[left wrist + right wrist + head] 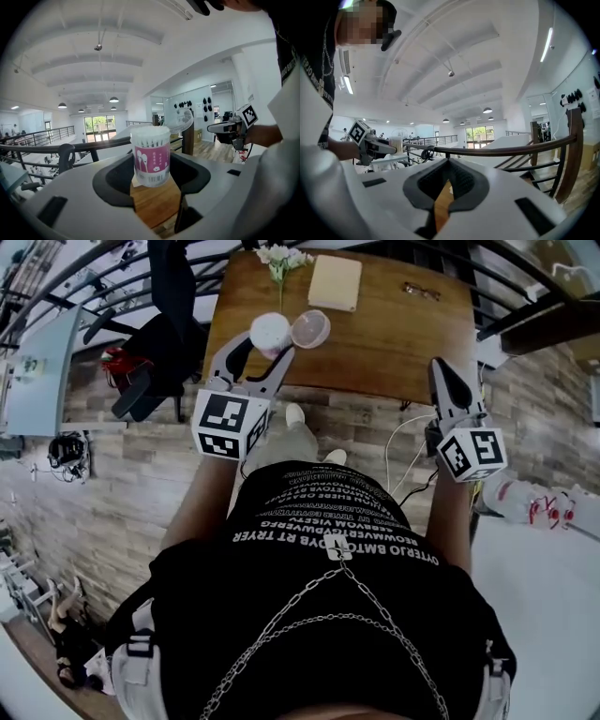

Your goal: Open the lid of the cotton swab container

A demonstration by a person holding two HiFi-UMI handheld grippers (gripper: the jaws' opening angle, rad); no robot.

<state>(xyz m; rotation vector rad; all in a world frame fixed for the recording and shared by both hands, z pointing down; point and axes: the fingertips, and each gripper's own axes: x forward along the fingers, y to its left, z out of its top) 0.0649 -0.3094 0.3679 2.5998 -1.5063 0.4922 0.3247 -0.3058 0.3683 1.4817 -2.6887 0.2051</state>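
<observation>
My left gripper's (262, 346) jaws pinch the container (151, 158), upper centre, over the worktop (375, 334). Its lid (310, 329) looks open already. Right gripper's (442, 371) jaws are pressed together, empty. Next, I'd set it down steadily.

left gripper (264, 349): out ahead, tilted slightly down, jaws spread wide and pressed on 2 sides of cotton swab container (151, 157) | right gripper (442, 371): well apart to the right, roughly level, jaws closed together, empty
</observation>
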